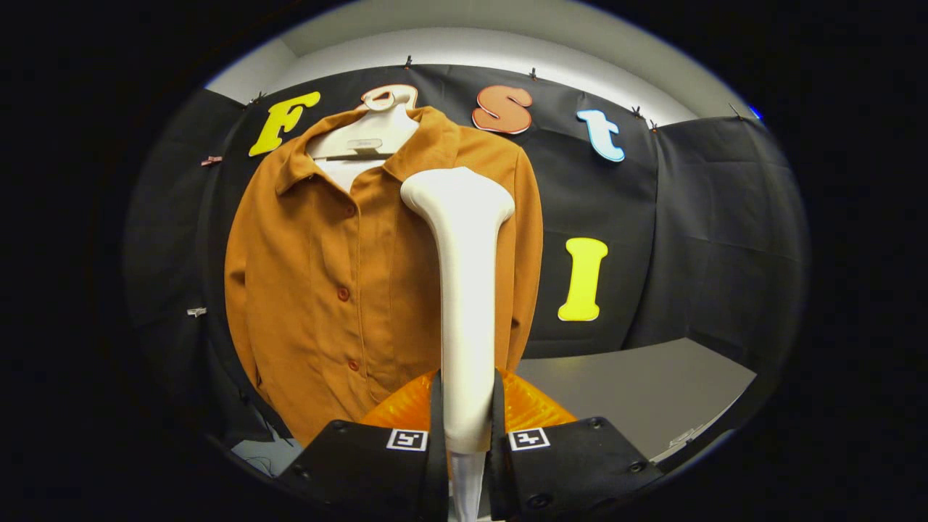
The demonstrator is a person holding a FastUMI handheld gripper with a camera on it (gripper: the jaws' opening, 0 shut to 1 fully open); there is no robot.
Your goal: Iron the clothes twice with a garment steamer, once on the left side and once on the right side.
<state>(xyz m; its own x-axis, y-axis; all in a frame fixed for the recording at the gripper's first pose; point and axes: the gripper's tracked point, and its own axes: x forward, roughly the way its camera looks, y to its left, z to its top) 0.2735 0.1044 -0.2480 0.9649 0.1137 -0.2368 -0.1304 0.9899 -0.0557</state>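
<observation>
1. We see the orange shirt [326, 290] hanging on its hanger [366, 138] against the booth wall, above the counter [652, 391].
2. We hold the garment steamer [464, 290] upright, its head near the shirt's right shoulder.
3. Our claw [465, 424] is closed tight on its handle; a loosened squeeze could let it tilt or slide.

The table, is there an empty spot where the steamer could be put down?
Yes. The grey table is bare to the right of the gripper, below the black cloth wall. The gripper is shut on the white steamer. Left of it is crowded: the orange shirt on its hanger hangs close behind the steamer head.
</observation>
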